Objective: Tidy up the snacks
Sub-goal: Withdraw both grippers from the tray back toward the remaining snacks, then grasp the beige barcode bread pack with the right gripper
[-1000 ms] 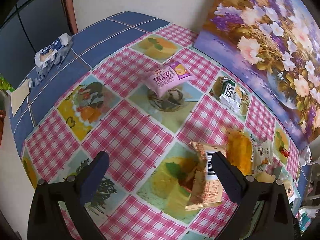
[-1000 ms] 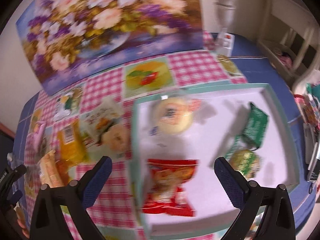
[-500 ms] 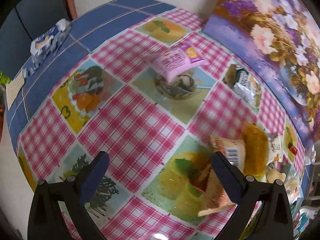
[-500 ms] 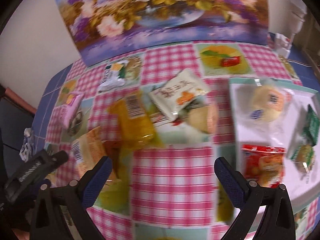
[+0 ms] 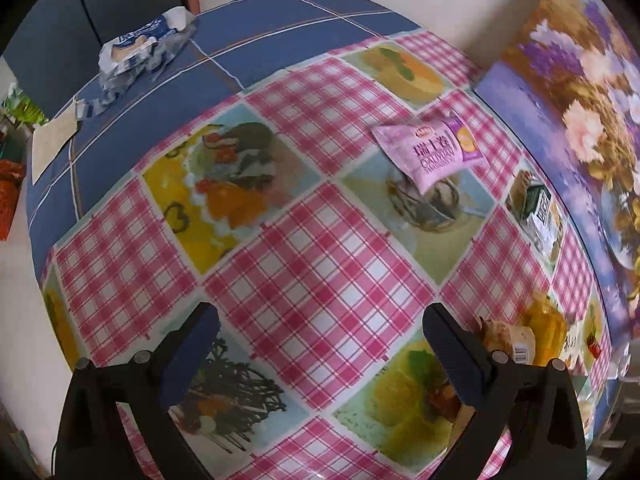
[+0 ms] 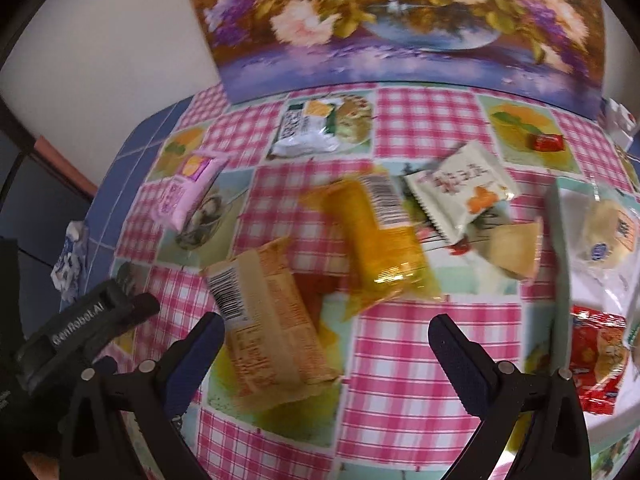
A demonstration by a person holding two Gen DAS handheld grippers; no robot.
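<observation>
Left wrist view: left gripper (image 5: 318, 346) hung over the checked cloth (image 5: 320, 264), jaws apart, nothing between them. Pink pack (image 5: 434, 152) lay well ahead; green-white pack (image 5: 538, 208) sat right of it, near the flower painting (image 5: 580, 112). A torn blue wrapper (image 5: 140, 46) lay far left.

Right wrist view: right gripper (image 6: 326, 346) had jaws wide, empty. Tan pack (image 6: 268, 320) lay just ahead, partly behind the left finger. Yellow pack (image 6: 376, 240) lay beside it; white pack (image 6: 460, 186) beyond. Tray (image 6: 562, 280) at right held a red pack (image 6: 596, 354).
</observation>
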